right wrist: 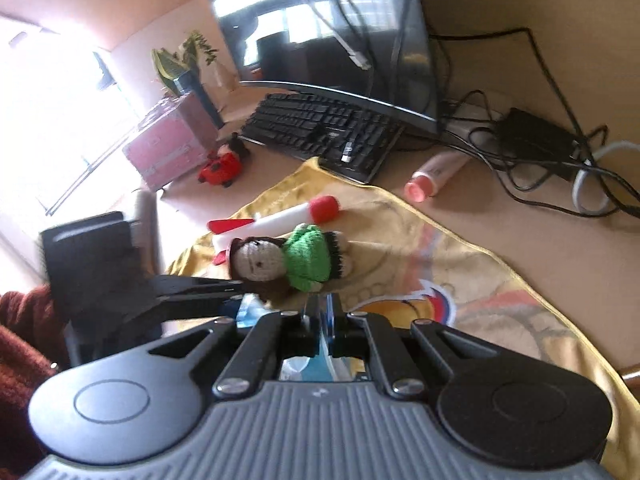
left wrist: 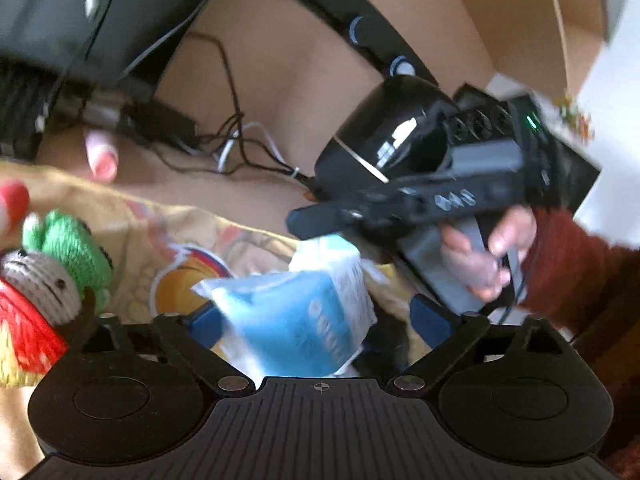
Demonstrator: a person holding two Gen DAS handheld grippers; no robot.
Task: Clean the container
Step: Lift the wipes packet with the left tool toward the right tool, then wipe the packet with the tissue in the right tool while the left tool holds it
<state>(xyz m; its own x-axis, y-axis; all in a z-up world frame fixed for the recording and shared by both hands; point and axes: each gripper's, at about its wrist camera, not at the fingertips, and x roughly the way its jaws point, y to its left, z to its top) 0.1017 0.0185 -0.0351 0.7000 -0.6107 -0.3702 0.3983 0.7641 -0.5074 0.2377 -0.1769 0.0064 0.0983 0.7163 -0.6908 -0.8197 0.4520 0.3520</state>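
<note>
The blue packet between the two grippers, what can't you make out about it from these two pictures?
- Left wrist view: the blue packet is motion-blurred, so its printing is unreadable; the left gripper body cuts off its bottom edge.
- Right wrist view: the packet is mostly hidden behind the right gripper, whose fingers sit close together on it; only slivers show.
- No container to clean is recognisable in either view.
- Whether the left gripper's wide-apart fingers touch the packet is unclear.
</note>
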